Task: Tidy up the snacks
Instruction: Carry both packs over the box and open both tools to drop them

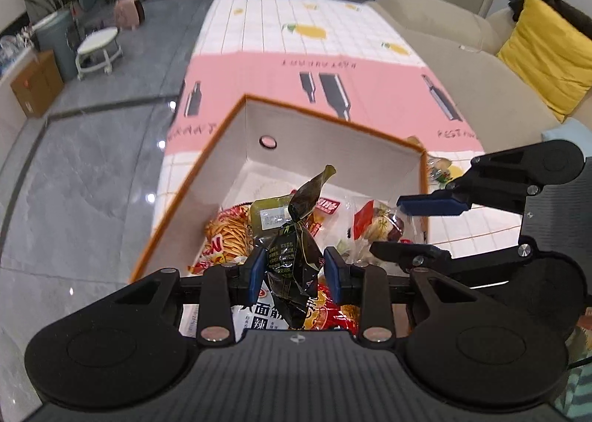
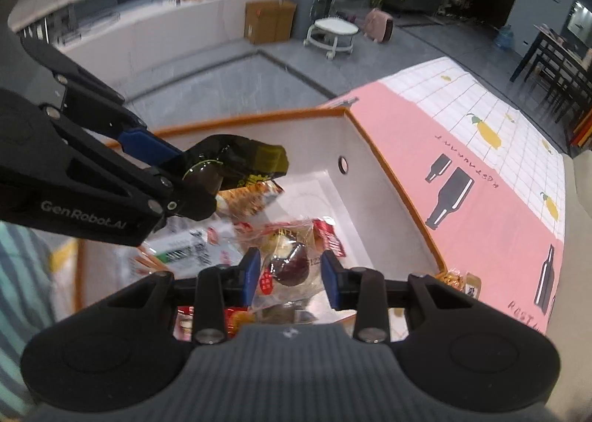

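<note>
Two grippers are working over one box [image 1: 333, 148]. The left gripper [image 1: 296, 268] is clamping a dark green packet [image 1: 292, 255], its blue pads pressing both sides, and is holding it above the box. The right gripper [image 2: 290, 272] is gripping a clear bag [image 2: 288, 263] of dark red snacks, jaws part closed on it, inside the box. The orange-rimmed box is sitting on a pink-and-white tablecloth [image 1: 370, 89] and is containing several snack packs [image 1: 225, 233]; their count cannot be told.
</note>
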Available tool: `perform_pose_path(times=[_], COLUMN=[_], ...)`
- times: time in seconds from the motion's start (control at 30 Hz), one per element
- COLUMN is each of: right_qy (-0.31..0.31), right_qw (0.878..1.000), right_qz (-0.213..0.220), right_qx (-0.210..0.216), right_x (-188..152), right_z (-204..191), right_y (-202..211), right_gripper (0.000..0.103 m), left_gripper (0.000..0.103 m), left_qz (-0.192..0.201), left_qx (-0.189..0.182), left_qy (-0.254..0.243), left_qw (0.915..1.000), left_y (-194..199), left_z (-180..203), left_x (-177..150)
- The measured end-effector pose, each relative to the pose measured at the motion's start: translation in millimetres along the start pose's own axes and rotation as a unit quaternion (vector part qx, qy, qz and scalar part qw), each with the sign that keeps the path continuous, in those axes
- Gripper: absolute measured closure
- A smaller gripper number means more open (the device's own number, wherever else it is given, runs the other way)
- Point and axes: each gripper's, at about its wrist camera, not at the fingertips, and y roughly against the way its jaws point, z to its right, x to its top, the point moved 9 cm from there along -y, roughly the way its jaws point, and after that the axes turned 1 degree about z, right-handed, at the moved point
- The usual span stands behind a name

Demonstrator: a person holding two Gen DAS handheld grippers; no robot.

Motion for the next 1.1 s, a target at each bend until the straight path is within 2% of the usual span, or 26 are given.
perform_pose_path(times=[0.2, 0.47, 0.77, 0.93, 1.1], right_qy=[0.042, 0.081, 0.092, 0.088, 0.089], right_qw=[0.997, 0.991, 0.986, 0.984, 0.983], right_qz=[-0.057, -0.106, -0.142, -0.154, -0.16], right_qx=[-0.006, -0.005, -0.007, -0.003, -0.004], right_x=[-3.6, -4.8, -11.6, -16.4, -20.6], right_z=[14.0, 22.3, 28.1, 29.8, 34.0], right_y=[-37.9, -69.5, -95.1, -104.0, -116.2], right_gripper=[0.07, 0.07, 0.069, 0.069, 0.068], left_gripper=[0.065, 0.065, 0.065, 0.065, 0.066], left_qz=[-0.029, -0.049, -0.06, -0.073, -0.081], left_qx=[-0.004, 0.008, 0.041, 0.035, 0.046], left_qy=[0.002, -0.015, -0.052, -0.05, -0.042], left_qw=[0.9996, 0.9986, 0.996, 0.9955, 0.9948], left_y=[-35.0, -70.4, -92.5, -101.1, -104.4], left_z=[0.6, 1.7, 0.3, -2.3, -8.8], left_x=[5.0, 18.7, 17.6, 13.4, 9.1])
